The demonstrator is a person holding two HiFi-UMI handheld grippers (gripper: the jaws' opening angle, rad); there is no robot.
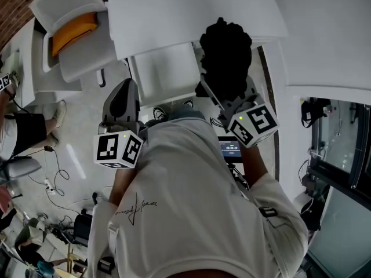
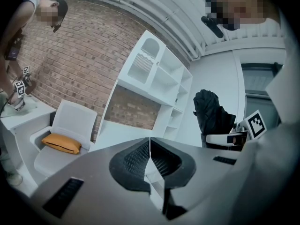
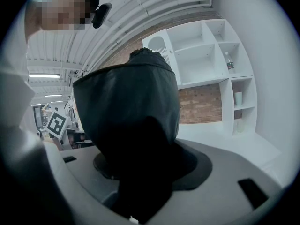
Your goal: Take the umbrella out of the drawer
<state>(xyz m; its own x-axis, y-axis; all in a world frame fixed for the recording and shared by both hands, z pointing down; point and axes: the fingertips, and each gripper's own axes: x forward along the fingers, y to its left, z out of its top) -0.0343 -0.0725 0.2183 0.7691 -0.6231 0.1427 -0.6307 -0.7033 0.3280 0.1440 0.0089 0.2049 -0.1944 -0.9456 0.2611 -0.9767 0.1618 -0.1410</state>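
Observation:
A black folded umbrella point(image 1: 226, 57) is held up in the air, with my right gripper point(image 1: 213, 95) shut on its lower part. In the right gripper view the umbrella point(image 3: 131, 121) fills the middle and hides the jaws. The left gripper view shows the umbrella point(image 2: 211, 111) off to the right, apart from my left gripper point(image 2: 150, 158). That left gripper point(image 1: 123, 88) has its jaws pressed together with nothing between them. It sits to the left of the umbrella. A white drawer point(image 1: 165, 74) stands open under the white tabletop, between the two grippers.
A white chair with an orange cushion point(image 1: 72, 30) stands at the far left. A white shelf unit point(image 2: 154, 74) lines the brick wall, with a bottle point(image 3: 228, 62) on one shelf. Cables point(image 1: 55, 178) lie on the floor, and another person point(image 1: 23, 129) is at the left.

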